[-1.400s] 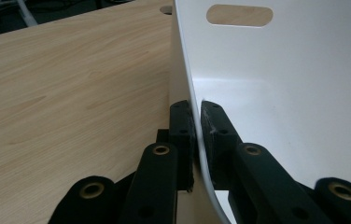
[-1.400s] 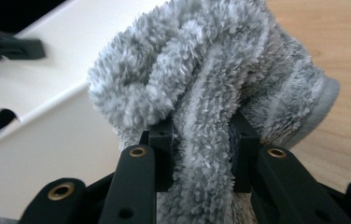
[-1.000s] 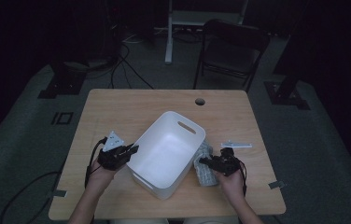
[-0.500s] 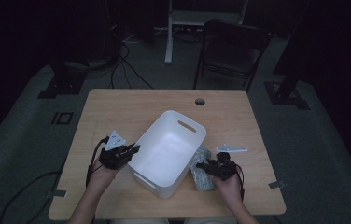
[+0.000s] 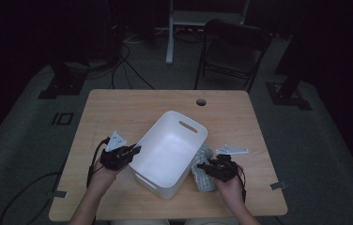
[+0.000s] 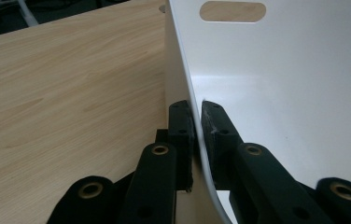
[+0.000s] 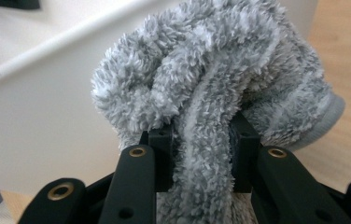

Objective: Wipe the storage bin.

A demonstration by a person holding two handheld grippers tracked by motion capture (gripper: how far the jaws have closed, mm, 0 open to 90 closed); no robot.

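**Bin pinched on the left, sock gripped on the right**

Your left gripper (image 5: 136,151) has its jaws closed on the side wall of the white bin (image 5: 165,154), one pad outside and one inside, pressed flat against the thin plastic. In the left gripper view the wall (image 6: 197,140) runs straight up between the two pads, and the slot handle (image 6: 232,10) of the far end sits at the top of the picture. The bin stands near the middle of the wooden table (image 5: 118,108), turned at an angle to the table's edges, its open top up and its inside bare. Your left hand (image 5: 104,171) comes in from the near edge, with the gripper's cable looping to its left.

Your right gripper (image 5: 203,166) is clamped on a fluffy grey sock (image 5: 202,176), which lies on the table just beside the bin's right wall. In the right gripper view the sock (image 7: 220,79) bulges up in a bunched wad above the pads, a fold of it squeezed between them, its smooth cuff showing at the right. The bin's white wall is close behind it. Your right hand (image 5: 231,185) rests at the near right of the table.

A black chair (image 5: 233,51) stands beyond the far edge of the table.
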